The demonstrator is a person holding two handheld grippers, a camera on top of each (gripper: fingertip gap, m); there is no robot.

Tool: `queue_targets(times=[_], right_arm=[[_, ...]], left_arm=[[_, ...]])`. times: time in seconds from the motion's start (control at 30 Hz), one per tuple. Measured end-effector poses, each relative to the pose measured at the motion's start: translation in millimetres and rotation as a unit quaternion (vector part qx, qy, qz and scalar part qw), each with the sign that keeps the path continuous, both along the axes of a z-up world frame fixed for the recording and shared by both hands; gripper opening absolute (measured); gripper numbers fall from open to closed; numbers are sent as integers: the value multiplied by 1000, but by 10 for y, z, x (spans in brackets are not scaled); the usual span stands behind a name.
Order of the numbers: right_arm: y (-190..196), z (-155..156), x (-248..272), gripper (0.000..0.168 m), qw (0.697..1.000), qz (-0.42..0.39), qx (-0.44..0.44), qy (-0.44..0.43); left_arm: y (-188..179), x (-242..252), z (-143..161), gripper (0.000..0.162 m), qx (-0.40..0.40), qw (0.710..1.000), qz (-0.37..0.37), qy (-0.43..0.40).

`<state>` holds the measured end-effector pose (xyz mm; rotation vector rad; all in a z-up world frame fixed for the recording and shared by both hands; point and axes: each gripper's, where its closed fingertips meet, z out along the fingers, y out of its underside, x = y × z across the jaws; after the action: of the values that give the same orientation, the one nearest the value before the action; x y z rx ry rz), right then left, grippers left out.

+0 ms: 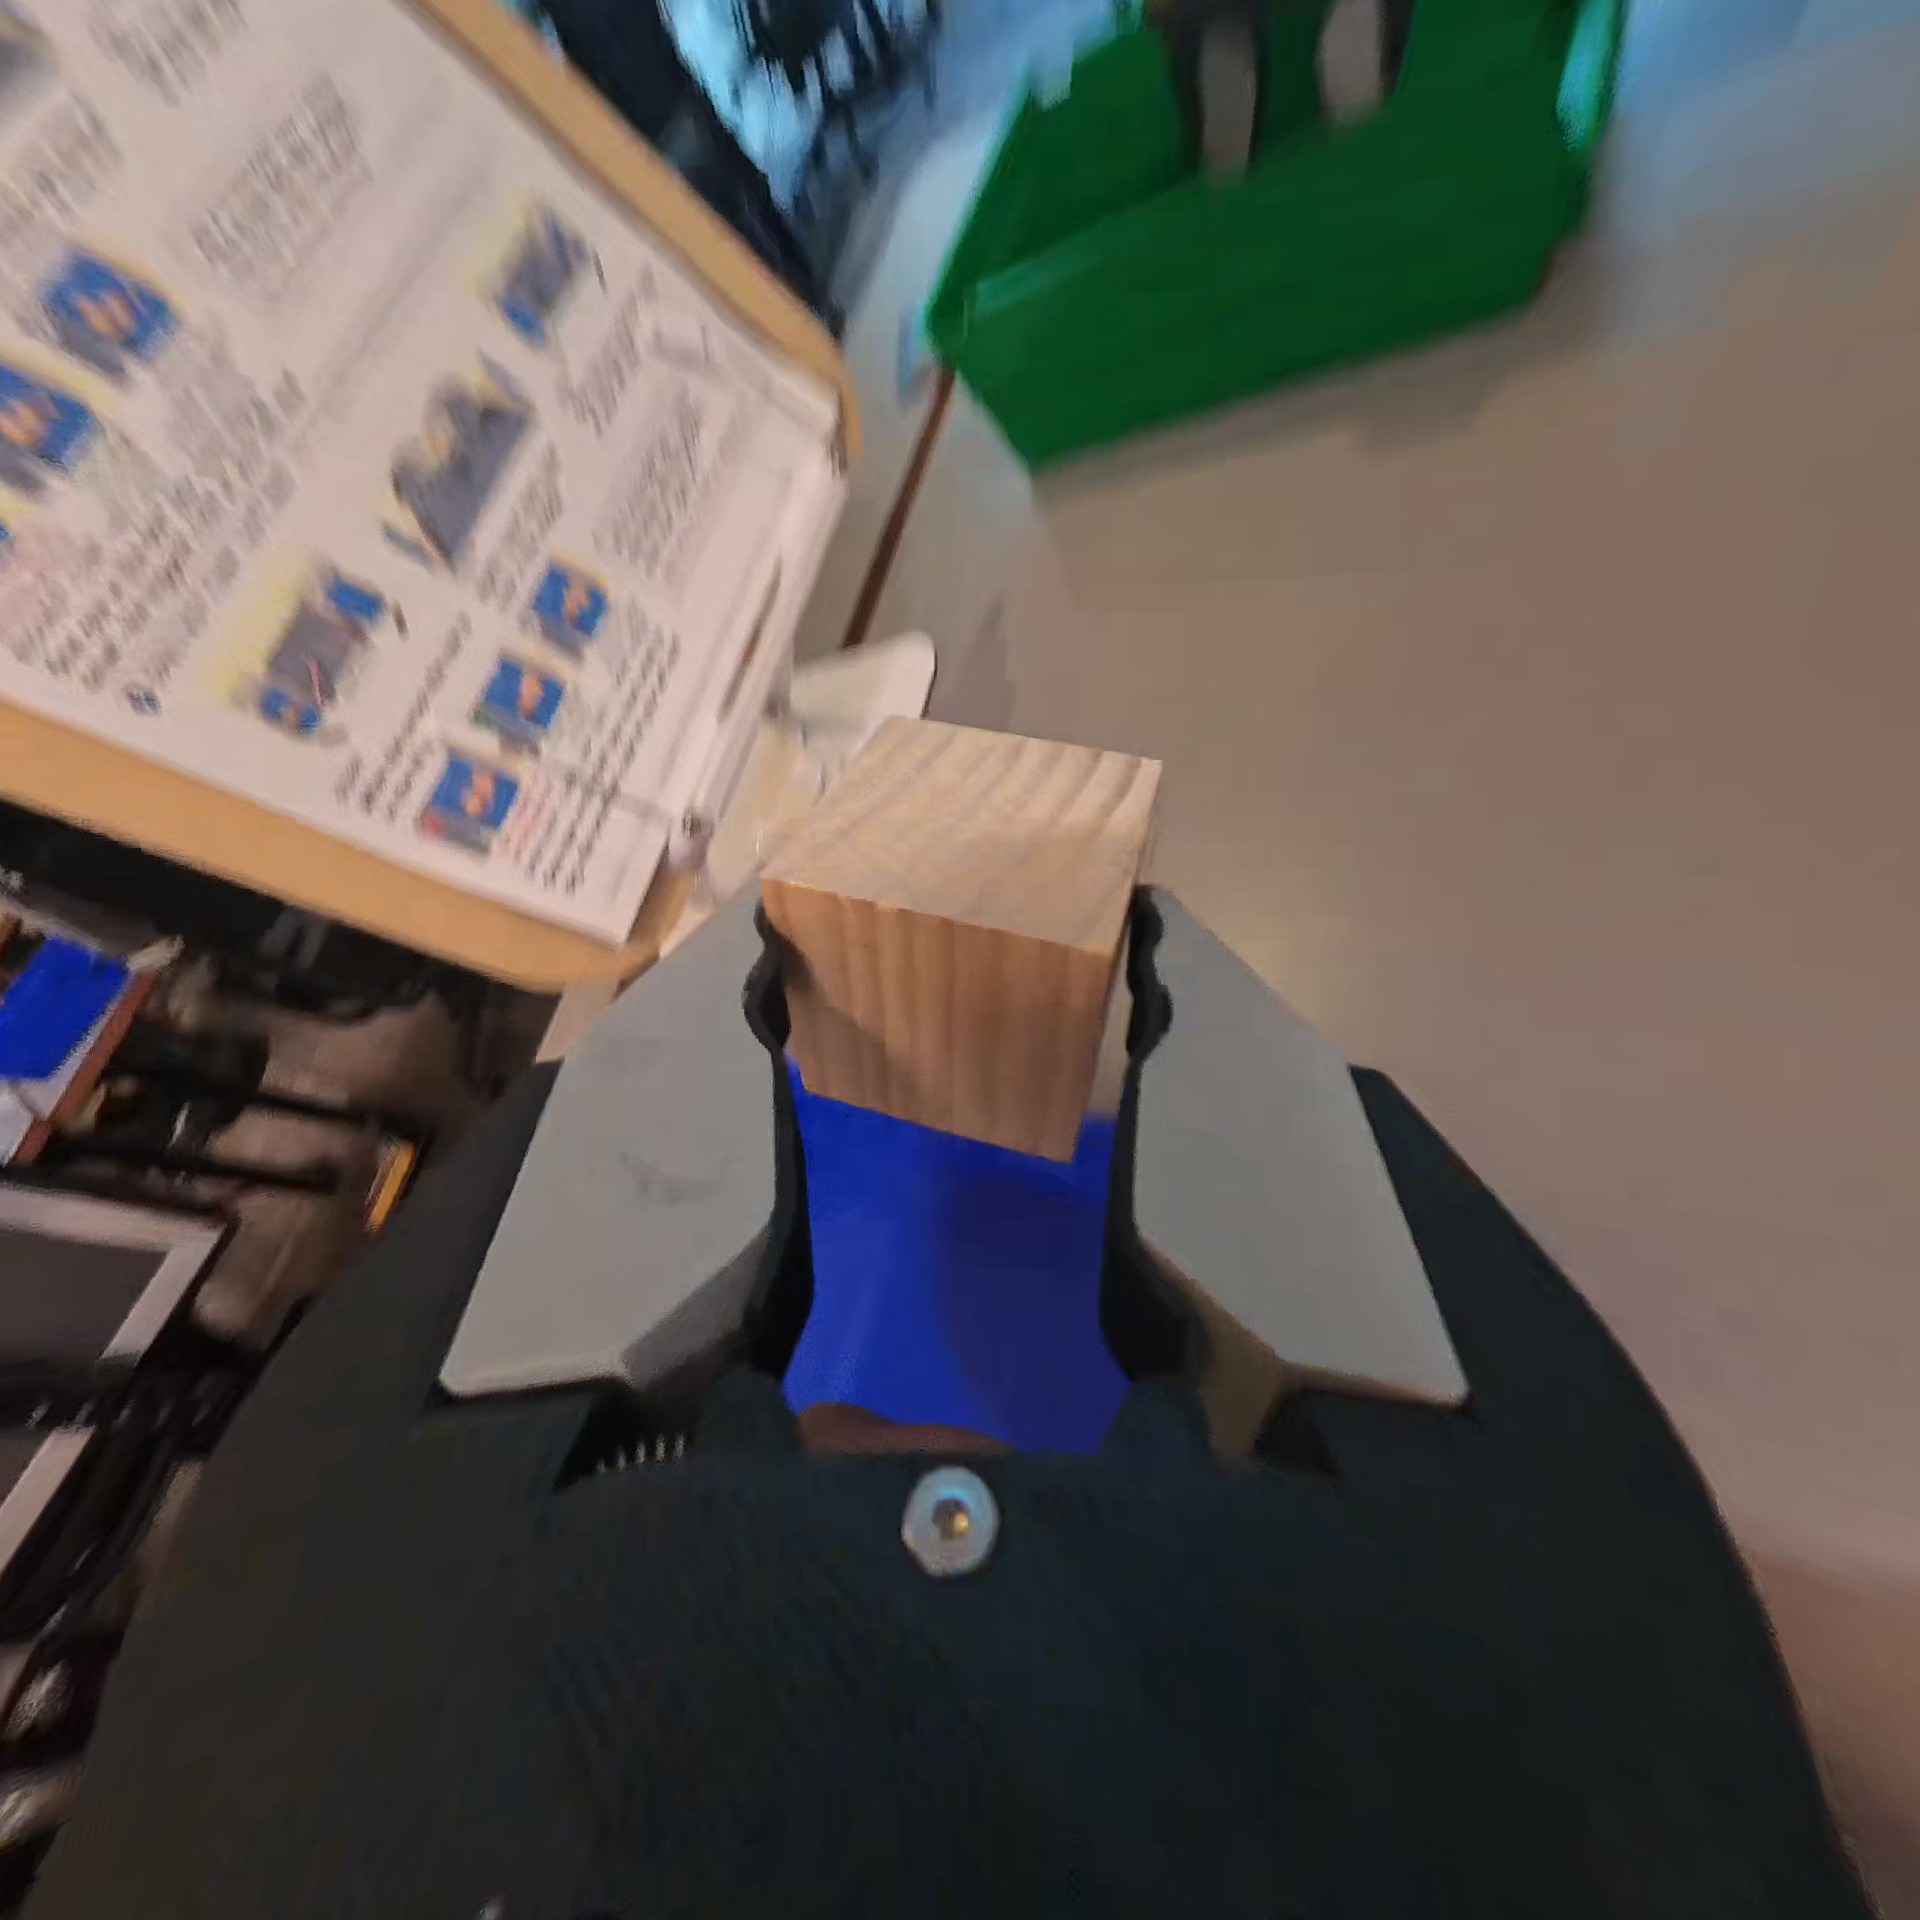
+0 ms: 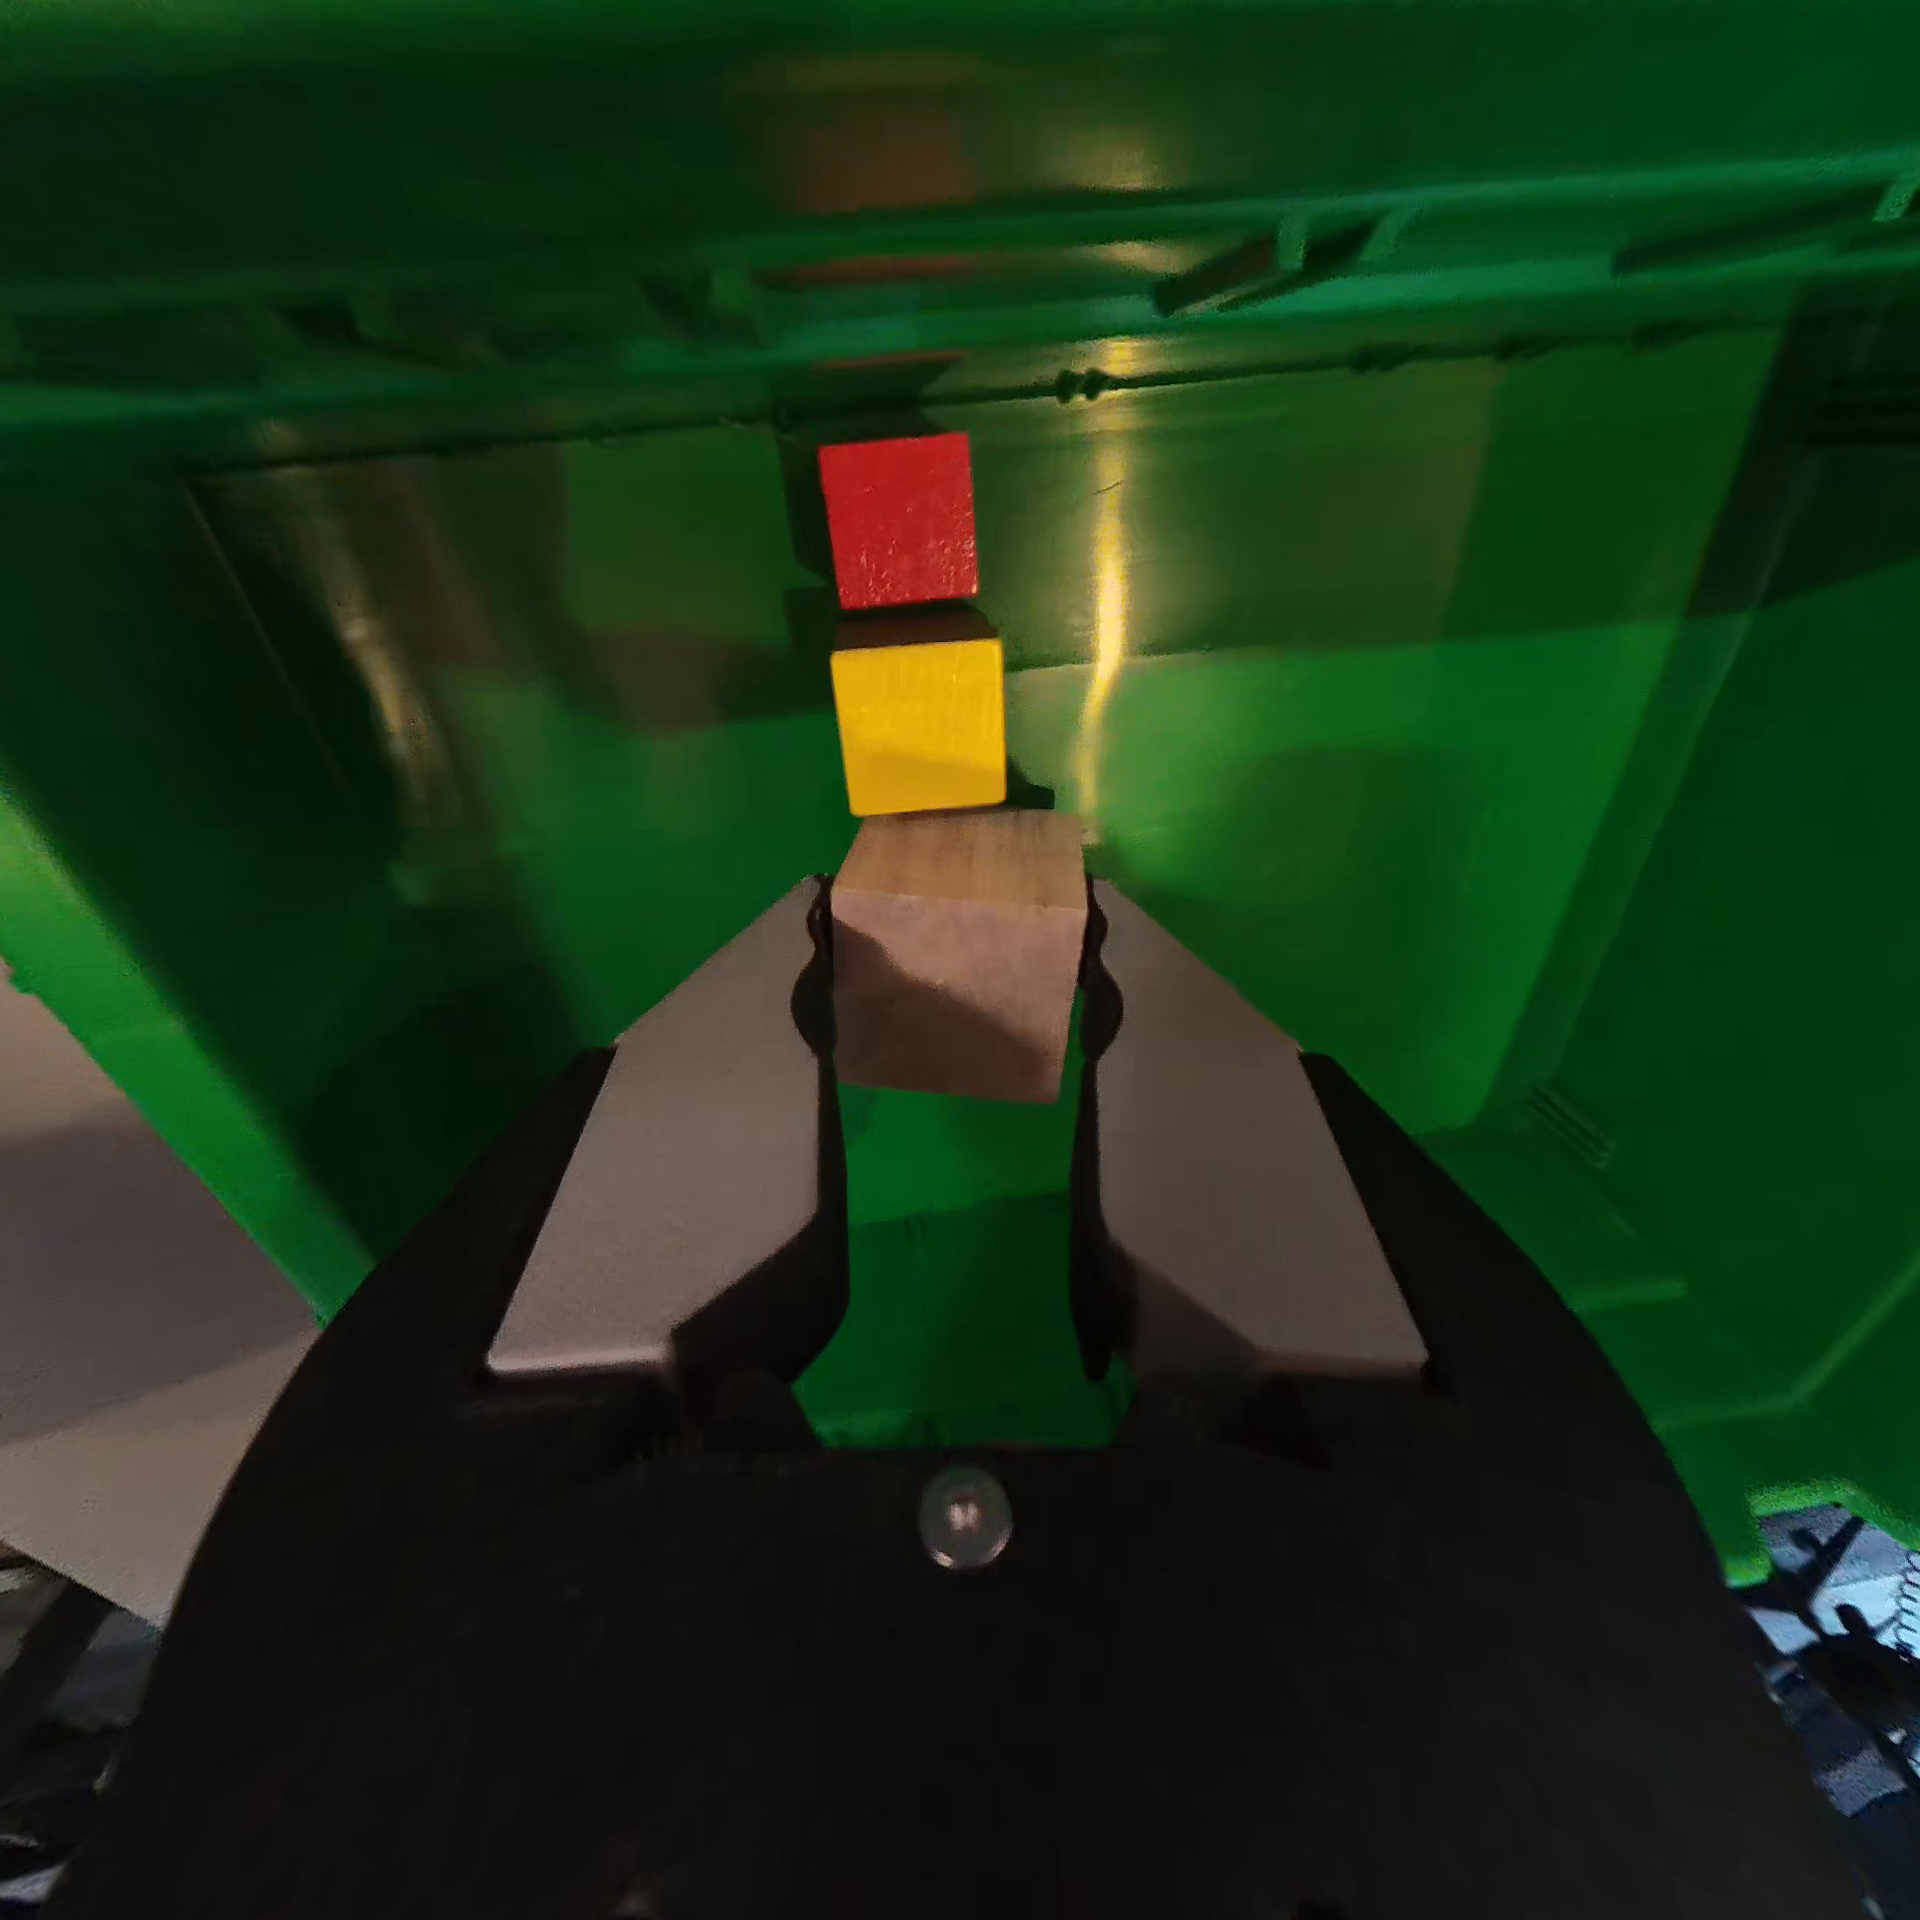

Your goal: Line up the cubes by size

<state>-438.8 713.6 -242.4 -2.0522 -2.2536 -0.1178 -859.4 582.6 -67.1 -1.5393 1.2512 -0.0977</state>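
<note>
In the left wrist view my left gripper (image 1: 951,971) is shut on a large plain wooden cube (image 1: 956,925), held up above the grey table (image 1: 1455,831); blue shows below it between the fingers. In the right wrist view my right gripper (image 2: 956,982) is shut on a smaller plain wooden cube (image 2: 951,987) inside the green crate (image 2: 416,831). Just beyond it a yellow cube (image 2: 920,727) and then a red cube (image 2: 899,520) stand in a row on the crate floor, the red one nearest the far wall.
A wooden board with a printed sheet (image 1: 364,416) stands at the left of the left wrist view, with cluttered shelves (image 1: 125,1091) below it. The green crate (image 1: 1247,260) sits far off on the table. A crumpled white item (image 1: 852,686) lies behind the cube.
</note>
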Motion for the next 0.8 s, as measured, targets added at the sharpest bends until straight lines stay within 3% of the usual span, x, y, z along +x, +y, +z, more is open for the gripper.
queue_targets(times=[0.13,0.27,0.33,0.4,0.47,0.5,0.57,0.63,0.7,0.8], right_arm=[[15,1,-35,53,999,-22,0,26],[-66,244,-181,45,986,-57,-41,149],[-73,474,-269,55,967,-90,-52,232],[-212,895,-535,57,916,-117,-96,371],[-484,1439,-867,69,827,-136,-167,520],[-686,1672,-1009,76,780,-137,-218,570],[-1054,1949,-1261,88,715,-139,-295,618],[-1411,2028,-1520,97,692,-120,-336,627],[-1632,1923,-1776,112,705,-120,-334,614],[-1886,1898,-2032,108,691,-107,-372,610]], left_arm=[[-232,480,442,64,61,984,-71,-149],[-568,857,810,64,107,942,-150,-282],[-667,1048,842,64,121,932,-167,-299],[-718,1270,805,64,137,931,-171,-293],[-671,1495,723,63,167,940,-145,-259],[-643,1608,676,64,179,945,-134,-240],[-604,1854,539,63,181,954,-130,-201],[-525,2070,406,64,181,962,-121,-162],[-448,2238,323,64,185,968,-109,-133],[-482,2457,228,64,180,969,-132,-111]])
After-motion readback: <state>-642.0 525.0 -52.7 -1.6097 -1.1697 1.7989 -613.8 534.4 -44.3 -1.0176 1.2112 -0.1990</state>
